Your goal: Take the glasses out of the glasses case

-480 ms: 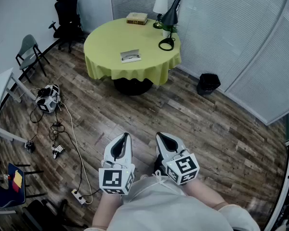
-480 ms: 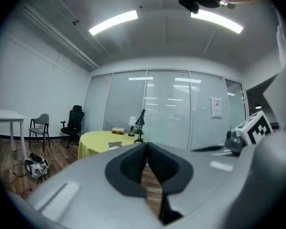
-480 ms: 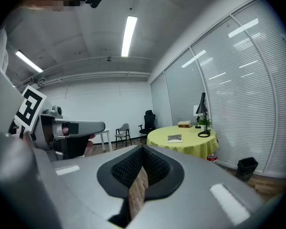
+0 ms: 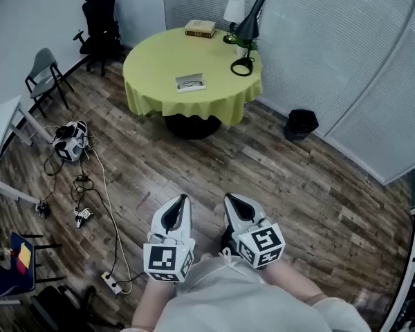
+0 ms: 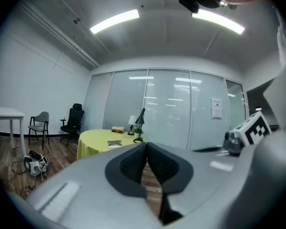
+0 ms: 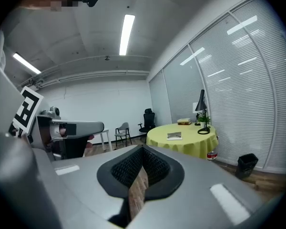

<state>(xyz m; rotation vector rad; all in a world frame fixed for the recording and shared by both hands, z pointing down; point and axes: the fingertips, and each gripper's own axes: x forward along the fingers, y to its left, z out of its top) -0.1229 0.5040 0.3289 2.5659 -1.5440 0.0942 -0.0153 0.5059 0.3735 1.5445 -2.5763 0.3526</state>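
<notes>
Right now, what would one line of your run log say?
left gripper: shut, empty | right gripper: shut, empty | glasses case: untouched on yellow table, far ahead | stage: not started

Glasses case (image 4: 190, 83) on table (image 4: 155, 68), lamp (image 4: 246, 28) behind.

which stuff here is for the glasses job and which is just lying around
For the job: glasses case, left gripper, right gripper, both shut and empty.
Just lying about: book, black lamp, bin, cables, office chair.

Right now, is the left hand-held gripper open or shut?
Shut. The left hand-held gripper shows its jaw tips touching, with nothing held between them.
</notes>
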